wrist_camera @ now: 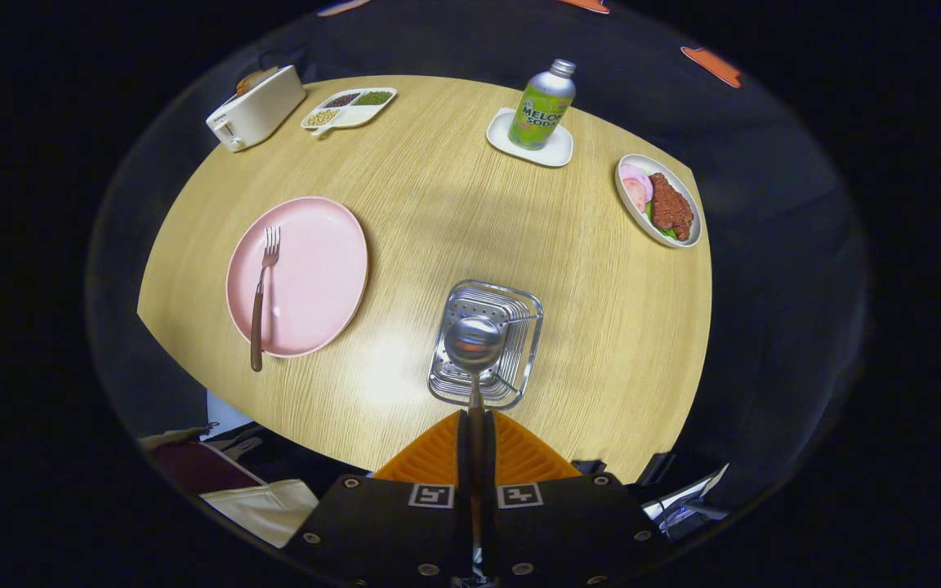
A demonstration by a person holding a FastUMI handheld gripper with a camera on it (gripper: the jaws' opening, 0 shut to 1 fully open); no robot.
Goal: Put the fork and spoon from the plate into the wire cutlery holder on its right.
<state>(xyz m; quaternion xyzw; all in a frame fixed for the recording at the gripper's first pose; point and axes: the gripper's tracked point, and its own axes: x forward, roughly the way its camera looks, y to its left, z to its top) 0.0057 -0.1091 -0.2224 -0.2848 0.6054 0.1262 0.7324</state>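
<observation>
Gripper (474, 453) is clamping both fingers on the spoon (474, 347) handle, bowl hanging forward over the holder (519, 343), probably lined up for dropping in | fork (262, 286) is lying on the plate (315, 278), left of holder, waiting its turn.

Matt wood-grain table (568, 269), shiny wire-metal cutlery holder (529, 343), polished metal spoon (474, 345), smooth matt pink plate (315, 278)
</observation>
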